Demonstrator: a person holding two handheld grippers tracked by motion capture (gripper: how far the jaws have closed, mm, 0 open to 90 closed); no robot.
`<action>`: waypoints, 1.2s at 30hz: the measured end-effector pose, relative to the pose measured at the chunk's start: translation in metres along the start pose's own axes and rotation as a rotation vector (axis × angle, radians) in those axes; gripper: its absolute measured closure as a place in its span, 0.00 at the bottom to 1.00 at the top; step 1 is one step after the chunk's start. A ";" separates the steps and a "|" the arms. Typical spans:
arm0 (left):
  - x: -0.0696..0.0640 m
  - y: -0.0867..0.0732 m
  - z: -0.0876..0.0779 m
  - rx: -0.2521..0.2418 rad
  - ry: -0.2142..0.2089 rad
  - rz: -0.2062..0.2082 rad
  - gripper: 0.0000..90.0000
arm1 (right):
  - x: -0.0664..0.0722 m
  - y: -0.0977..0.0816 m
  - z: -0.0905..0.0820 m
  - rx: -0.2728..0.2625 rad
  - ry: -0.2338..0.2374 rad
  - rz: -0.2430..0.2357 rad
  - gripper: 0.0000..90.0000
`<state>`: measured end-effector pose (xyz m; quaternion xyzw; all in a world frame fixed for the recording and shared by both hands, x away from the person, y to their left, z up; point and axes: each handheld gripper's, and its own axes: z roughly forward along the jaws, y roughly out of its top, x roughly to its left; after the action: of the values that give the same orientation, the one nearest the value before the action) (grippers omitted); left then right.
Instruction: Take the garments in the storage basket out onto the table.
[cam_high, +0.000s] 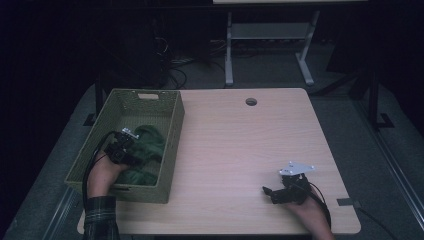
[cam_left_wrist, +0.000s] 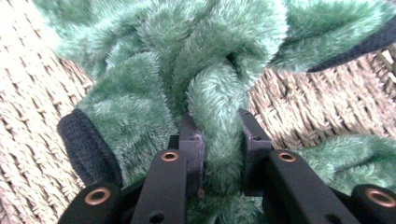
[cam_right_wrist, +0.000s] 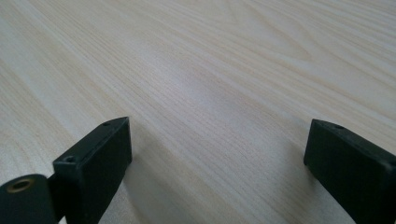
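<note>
A fuzzy green garment (cam_high: 150, 140) with dark knitted cuffs lies bunched inside a woven green basket (cam_high: 172, 130) at the table's left side. My left gripper (cam_high: 134, 156) reaches down into the basket. In the left gripper view my left gripper (cam_left_wrist: 219, 126) is shut on a fold of the green garment (cam_left_wrist: 140, 112), and the pads press the fabric from both sides above the basket's wicker bottom (cam_left_wrist: 32, 116). My right gripper (cam_high: 268, 191) rests low at the table's front right, pointing left. In the right gripper view my right gripper (cam_right_wrist: 217, 135) stands open over bare wood, nothing between its jaws.
The light wooden table (cam_high: 240, 140) has a round cable hole (cam_high: 251, 102) near its far edge. A grey tape strip (cam_high: 348, 202) sits at the front right corner. Behind the table stand a white metal frame (cam_high: 229, 55) and cables on a dark floor.
</note>
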<state>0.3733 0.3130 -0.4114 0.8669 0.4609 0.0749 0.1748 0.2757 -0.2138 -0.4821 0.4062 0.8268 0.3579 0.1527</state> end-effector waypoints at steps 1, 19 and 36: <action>0.000 0.000 -0.002 -0.012 -0.007 -0.004 0.85 | 0.000 0.000 0.000 0.000 0.000 0.000 0.08; 0.002 -0.002 -0.036 -0.247 -0.030 -0.048 0.85 | 0.000 0.000 0.000 0.000 0.000 0.000 0.08; 0.004 0.003 -0.074 -0.386 -0.090 -0.050 0.85 | 0.000 0.000 0.000 0.000 -0.006 0.003 0.08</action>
<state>0.3567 0.3320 -0.3421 0.8080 0.4513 0.1187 0.3597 0.2760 -0.2141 -0.4820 0.4088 0.8257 0.3567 0.1545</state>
